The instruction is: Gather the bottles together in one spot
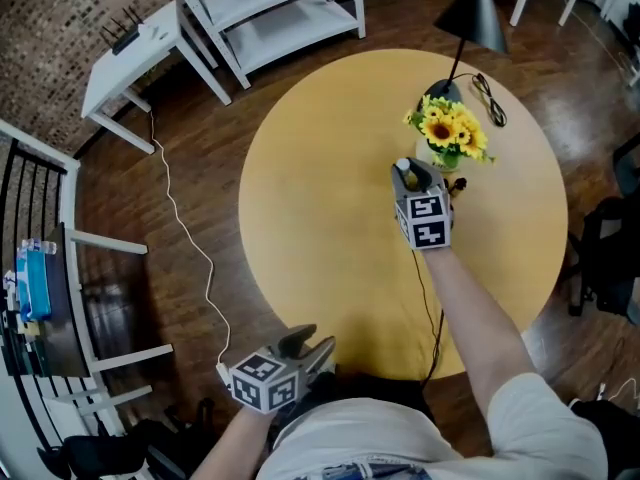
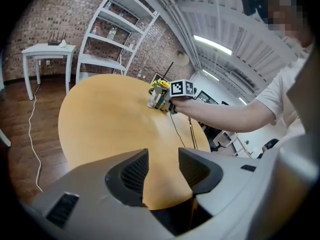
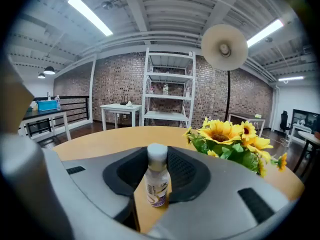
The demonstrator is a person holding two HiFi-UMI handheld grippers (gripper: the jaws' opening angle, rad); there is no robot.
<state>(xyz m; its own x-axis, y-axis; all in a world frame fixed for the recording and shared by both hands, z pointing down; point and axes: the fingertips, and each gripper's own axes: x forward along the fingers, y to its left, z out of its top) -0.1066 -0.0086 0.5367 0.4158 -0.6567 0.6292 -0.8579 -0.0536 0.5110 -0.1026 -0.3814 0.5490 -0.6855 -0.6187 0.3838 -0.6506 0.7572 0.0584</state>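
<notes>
We have the right gripper (image 1: 410,178) stretched out over the far part of the round yellow desk (image 1: 320,198). Its jaws are clamped on a small bottle (image 3: 156,179), one ribbed pad against each side of the body. The bottle stands upright between them. Its white cap rises above the pads and a pale label faces back toward the gripper's camera. We cannot tell whether its base rests on the desk or hangs just above it.

Just ahead of this gripper and off to its right is a bunch of sunflowers (image 3: 235,139), close to the jaws but not touching them. Past the flowers, the round head of a floor lamp (image 3: 224,46) stands high above the gripper. Well beyond the jaws, across the desk, a white shelf unit (image 3: 167,91) stands against the brick wall.

Our left gripper (image 2: 163,171) is well apart from the right one, at the desk's near edge by our body. Its jaws stand apart with nothing between them, only bare desk showing through the gap. Far ahead of it, the right arm reaches across to the flowers.
</notes>
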